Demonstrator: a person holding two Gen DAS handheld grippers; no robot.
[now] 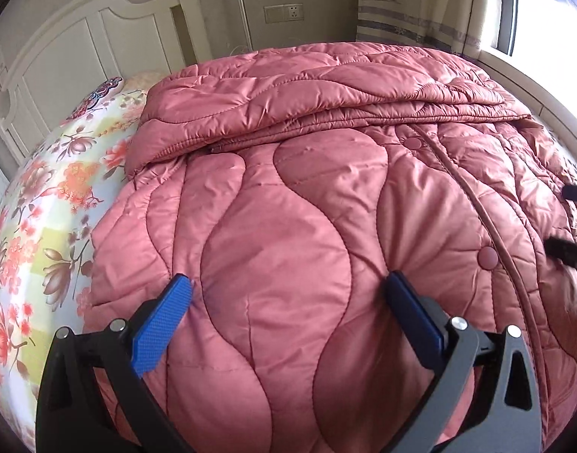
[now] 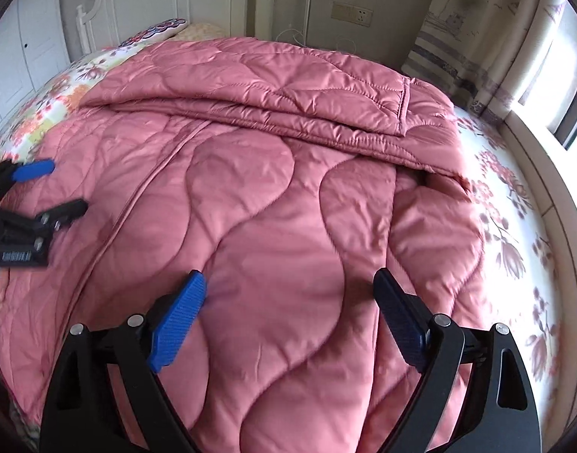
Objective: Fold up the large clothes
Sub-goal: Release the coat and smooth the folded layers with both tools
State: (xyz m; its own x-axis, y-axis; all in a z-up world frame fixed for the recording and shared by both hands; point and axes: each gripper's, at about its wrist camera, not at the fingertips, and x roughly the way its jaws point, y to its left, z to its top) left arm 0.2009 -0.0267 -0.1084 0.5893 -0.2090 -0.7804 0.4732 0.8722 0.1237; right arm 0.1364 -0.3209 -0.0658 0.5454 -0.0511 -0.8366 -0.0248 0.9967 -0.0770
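Note:
A large pink quilted coat (image 1: 307,204) lies spread on the bed, front up, with snap buttons (image 1: 488,257) along its closure. Both sleeves are folded across its upper part (image 1: 288,102). It also fills the right wrist view (image 2: 258,196), with the folded sleeves (image 2: 273,87) at the far end. My left gripper (image 1: 288,287) is open and empty, its blue pads just above the coat's near left half. My right gripper (image 2: 290,283) is open and empty over the coat's near right half. The left gripper also shows at the left edge of the right wrist view (image 2: 58,185).
A floral bedsheet (image 1: 43,226) covers the bed on both sides of the coat, also seen on the right (image 2: 515,226). A white headboard (image 1: 80,49) and pillows (image 1: 107,90) lie far left. A curtain (image 2: 469,37), window and wall socket (image 1: 284,12) stand behind.

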